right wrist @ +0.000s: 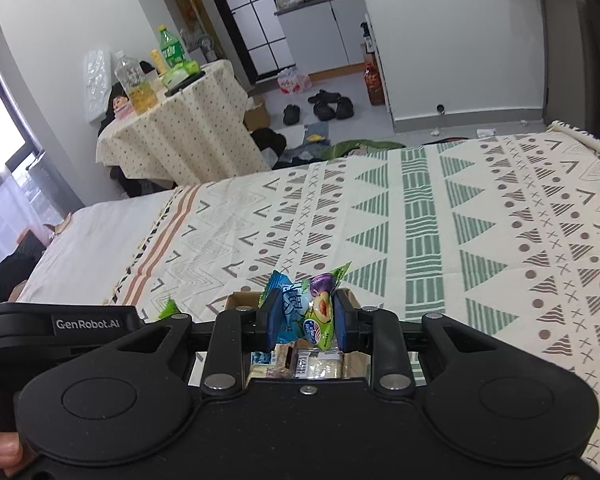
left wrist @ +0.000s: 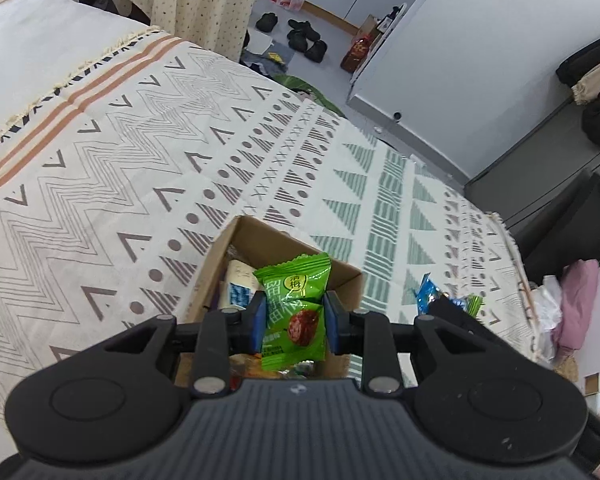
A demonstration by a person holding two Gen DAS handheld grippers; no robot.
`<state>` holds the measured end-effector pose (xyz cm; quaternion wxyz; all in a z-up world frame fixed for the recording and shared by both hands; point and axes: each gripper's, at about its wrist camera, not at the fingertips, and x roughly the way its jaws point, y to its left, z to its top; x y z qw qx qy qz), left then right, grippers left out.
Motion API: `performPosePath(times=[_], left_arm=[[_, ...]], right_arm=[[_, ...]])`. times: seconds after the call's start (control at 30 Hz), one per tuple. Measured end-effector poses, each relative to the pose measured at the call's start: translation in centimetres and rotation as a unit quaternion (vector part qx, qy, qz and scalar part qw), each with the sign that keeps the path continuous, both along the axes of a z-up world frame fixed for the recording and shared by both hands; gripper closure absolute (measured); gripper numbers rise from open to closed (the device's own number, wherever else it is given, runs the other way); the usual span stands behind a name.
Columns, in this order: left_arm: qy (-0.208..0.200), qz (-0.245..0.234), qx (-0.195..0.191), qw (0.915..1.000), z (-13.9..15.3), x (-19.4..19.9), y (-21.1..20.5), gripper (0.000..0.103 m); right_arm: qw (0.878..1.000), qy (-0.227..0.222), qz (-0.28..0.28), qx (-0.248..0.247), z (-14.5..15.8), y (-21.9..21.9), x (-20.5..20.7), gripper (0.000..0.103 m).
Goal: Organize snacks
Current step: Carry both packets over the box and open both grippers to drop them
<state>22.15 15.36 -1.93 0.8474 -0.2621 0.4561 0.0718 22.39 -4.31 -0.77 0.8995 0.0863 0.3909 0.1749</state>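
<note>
My left gripper [left wrist: 294,320] is shut on a green plum-candy packet [left wrist: 296,312] and holds it above an open cardboard box [left wrist: 260,236] that has several snack packets inside. My right gripper [right wrist: 306,320] is shut on two small packets, a blue one [right wrist: 286,304] and a green one with a plum picture [right wrist: 320,312], also above the cardboard box [right wrist: 240,300]. Wrapped snack bars [right wrist: 300,364] lie in the box below it. The right gripper with its blue packet also shows in the left wrist view [left wrist: 432,292].
The box sits on a bed with a patterned cream, green and brown cover [left wrist: 180,140]. A small table with bottles [right wrist: 172,120] stands beyond the bed. Shoes [right wrist: 328,108] and clutter lie on the floor. A dark cabinet [left wrist: 560,220] stands at the bed's right end.
</note>
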Motion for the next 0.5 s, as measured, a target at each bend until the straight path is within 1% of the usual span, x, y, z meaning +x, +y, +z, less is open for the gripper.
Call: performPosePath(times=[0.13,0.17,0.27,0.3,0.4,0.47,0.5], left_arm=[[0.017,0.002,-0.010,0.9998,-0.5,0.4,0.7,0.072],[0.021,0.002,-0.012,0.9997,-0.5,0.5,0.9,0.070],[0.022,0.007,-0.006,0.9997,-0.2,0.6,1.4,0.062],[0.021,0.010,0.000,0.9997,0.0,0.5,1.5,0.056],[0.018,0.015,0.016,0.9996,0.7,0.4,1.8,0.046],[0.018,0.017,0.020,0.9995,0.9,0.2,1.9,0.043],[0.017,0.017,0.022,0.9995,1.0,0.1,1.9,0.040]], right_arm=[[1.000,0.009,0.009,-0.001,-0.2,0.8,0.8,0.077],[1.000,0.011,0.011,-0.002,-0.2,0.9,1.0,0.077],[1.000,0.019,0.015,-0.001,-0.4,1.2,1.4,0.077],[1.000,0.022,0.016,0.000,-0.5,1.4,1.6,0.077],[0.999,0.027,0.027,0.003,-0.5,1.9,2.0,0.075],[0.999,0.030,0.028,0.005,-0.5,2.0,2.2,0.072],[0.999,0.033,0.028,0.008,-0.6,2.0,2.3,0.071]])
